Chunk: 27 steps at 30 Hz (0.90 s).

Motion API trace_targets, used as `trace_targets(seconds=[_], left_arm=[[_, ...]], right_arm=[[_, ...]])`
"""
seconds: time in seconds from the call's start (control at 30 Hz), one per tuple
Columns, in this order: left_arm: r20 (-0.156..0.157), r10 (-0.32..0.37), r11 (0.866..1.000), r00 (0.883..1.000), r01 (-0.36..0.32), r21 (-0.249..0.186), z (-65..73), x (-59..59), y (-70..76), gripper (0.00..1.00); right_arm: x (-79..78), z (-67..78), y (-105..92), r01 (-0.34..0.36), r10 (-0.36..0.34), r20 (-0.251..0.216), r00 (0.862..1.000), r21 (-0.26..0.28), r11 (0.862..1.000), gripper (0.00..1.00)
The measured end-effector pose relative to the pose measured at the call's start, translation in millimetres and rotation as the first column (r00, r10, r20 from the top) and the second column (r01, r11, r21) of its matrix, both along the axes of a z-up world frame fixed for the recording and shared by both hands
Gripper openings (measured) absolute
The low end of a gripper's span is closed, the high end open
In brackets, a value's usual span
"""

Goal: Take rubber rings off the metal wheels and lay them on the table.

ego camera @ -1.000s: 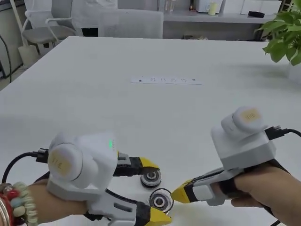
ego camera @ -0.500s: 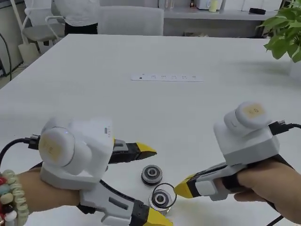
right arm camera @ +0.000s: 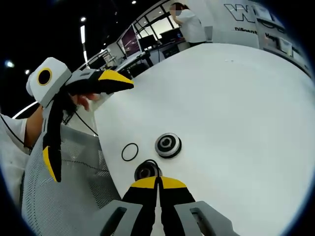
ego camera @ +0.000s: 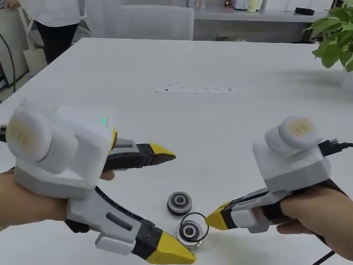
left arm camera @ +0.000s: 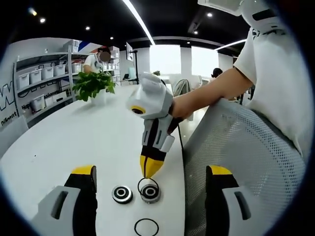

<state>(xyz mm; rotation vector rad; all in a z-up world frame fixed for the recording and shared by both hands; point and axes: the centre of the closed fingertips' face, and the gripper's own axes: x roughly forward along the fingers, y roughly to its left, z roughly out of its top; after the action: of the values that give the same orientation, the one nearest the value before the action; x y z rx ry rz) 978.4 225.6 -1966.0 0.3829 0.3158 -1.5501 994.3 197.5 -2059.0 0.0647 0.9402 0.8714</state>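
Two small metal wheels lie near the table's front edge: one wheel point(ego camera: 179, 202) point(left arm camera: 122, 194) point(right arm camera: 168, 144) lies flat, and a nearer wheel point(ego camera: 190, 232) point(left arm camera: 149, 192) point(right arm camera: 146, 171) has a thin black rubber ring point(ego camera: 194, 218) point(left arm camera: 147, 182) looped loosely over it. My right gripper point(ego camera: 209, 221) point(right arm camera: 157, 183) is shut, its yellow tip pinching that ring at the wheel's edge. My left gripper point(ego camera: 182, 207) point(left arm camera: 151, 172) is open wide, raised above the table, its jaws either side of the wheels. A loose rubber ring point(left arm camera: 146, 227) point(right arm camera: 130, 151) lies flat on the table beside them.
A white power strip point(ego camera: 198, 89) lies mid-table. A green plant point(ego camera: 333, 38) stands at the far right. Chairs and a person stand beyond the far edge; a mesh chair point(left arm camera: 246, 162) sits at the near edge.
My left gripper has lifted up and toward the camera, still open. The ring on the nearer wheel now stands out as a loose loop at my right gripper's tip.
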Motion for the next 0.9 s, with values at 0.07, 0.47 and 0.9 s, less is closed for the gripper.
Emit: trace_targets(seconds=[0.07,0.47,0.9], left_arm=[[0.005,0.003,1.0,1.0,-0.003,-0.001,3.6,-0.9,2.5,0.93],[0.029,0.062,0.998,0.998,-0.061,-0.007,16.8,-5.1,27.5,0.95],[0.046,0.179,0.984,0.983,-0.179,-0.008,23.2,-1.1,65.9,0.95]], right_arm=[[0.0,-0.1,0.2,-0.001,0.001,0.001,1.0,0.001,1.0,0.0],[0.8,2.8,0.8,-0.001,0.001,0.007,1.0,0.007,1.0,0.0],[2.2,5.2,0.6,0.004,-0.004,0.013,1.0,0.016,1.0,0.0]])
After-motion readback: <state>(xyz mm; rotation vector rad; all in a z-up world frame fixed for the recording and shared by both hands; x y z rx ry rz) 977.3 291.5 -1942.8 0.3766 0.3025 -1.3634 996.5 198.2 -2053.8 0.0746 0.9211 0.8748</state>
